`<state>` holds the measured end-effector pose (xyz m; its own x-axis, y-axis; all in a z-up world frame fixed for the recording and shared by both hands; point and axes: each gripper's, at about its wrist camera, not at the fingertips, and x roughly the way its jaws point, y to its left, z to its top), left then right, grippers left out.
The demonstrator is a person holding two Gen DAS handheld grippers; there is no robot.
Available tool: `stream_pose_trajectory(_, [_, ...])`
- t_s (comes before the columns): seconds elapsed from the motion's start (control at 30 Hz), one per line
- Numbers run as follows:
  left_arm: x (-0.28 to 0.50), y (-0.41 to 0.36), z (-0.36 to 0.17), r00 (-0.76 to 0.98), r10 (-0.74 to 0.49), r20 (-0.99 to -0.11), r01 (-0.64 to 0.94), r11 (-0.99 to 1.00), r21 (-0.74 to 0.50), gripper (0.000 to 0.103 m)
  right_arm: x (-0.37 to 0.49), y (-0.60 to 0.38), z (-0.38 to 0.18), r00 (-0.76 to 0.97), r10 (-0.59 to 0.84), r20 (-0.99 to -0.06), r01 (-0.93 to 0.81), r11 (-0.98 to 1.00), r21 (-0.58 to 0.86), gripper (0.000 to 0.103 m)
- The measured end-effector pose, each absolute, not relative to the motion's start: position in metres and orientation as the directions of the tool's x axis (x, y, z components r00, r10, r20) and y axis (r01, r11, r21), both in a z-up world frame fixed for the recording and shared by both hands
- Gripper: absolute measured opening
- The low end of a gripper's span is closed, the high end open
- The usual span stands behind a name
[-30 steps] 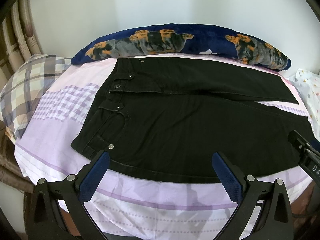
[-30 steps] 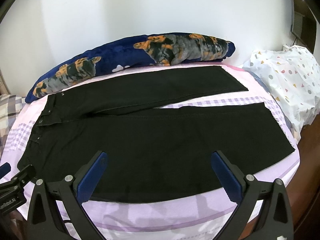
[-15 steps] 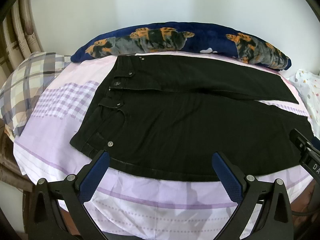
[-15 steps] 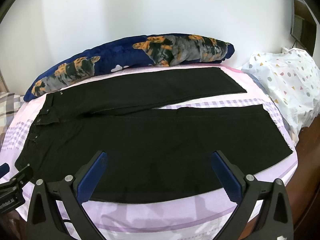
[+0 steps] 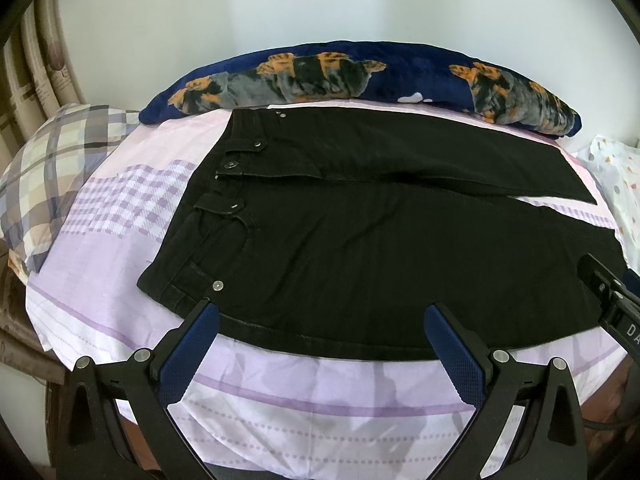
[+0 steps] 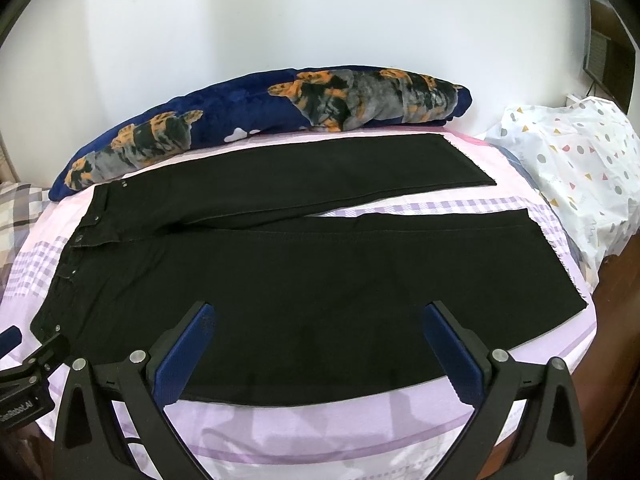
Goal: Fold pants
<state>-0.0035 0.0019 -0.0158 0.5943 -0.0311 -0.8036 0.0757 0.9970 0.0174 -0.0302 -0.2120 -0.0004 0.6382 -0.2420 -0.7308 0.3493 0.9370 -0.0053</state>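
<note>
- Black pants (image 5: 360, 248) lie flat on the bed (image 5: 132, 236), spread lengthwise across the lilac checked sheet, front side up.
- Waistband with its metal buttons sits toward the bed's left end; the two legs run off to the right end, splitting into a narrow V with sheet showing between the hems.
- The far leg (image 6: 320, 176) lies just beside the navy printed blanket roll (image 6: 280, 112) along the bed's far edge; whether they touch, can't tell.
- The near leg (image 6: 360, 280) reaches close to the near edge of the bed.
- Left gripper (image 5: 320, 336) hangs over the near edge by the hip and waistband corner, jaws spread wide, nothing between the blue pads (image 5: 188, 356).
- Right gripper (image 6: 320, 336) hovers above the near leg's lower seam, also released and wide apart, grasping nothing.
- A plaid pillow (image 5: 52, 176) rests at the bed's left end.
- A white dotted bag (image 6: 576, 168) sits at the right end, beyond the hems.
</note>
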Motion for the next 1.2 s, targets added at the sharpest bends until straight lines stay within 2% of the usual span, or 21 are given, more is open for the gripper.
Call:
stream_pose_trajectory(0.8, [-0.003, 0.0, -0.024, 0.588, -0.035, -0.808, 0.076, 0.997, 0.012, 0.102, -0.029, -0.209, -0.001, 0.643, -0.225, -0.732, 0.341, 0.94, 0.011, 0.103])
stream_pose_trajectory(1.2, [0.033, 0.029, -0.029, 0.569, -0.053, -0.821, 0.068, 0.998, -0.018, 0.101, -0.021, -0.213, -0.006, 0.632, -0.179, -0.754, 0.344, 0.937, 0.065, 0.103])
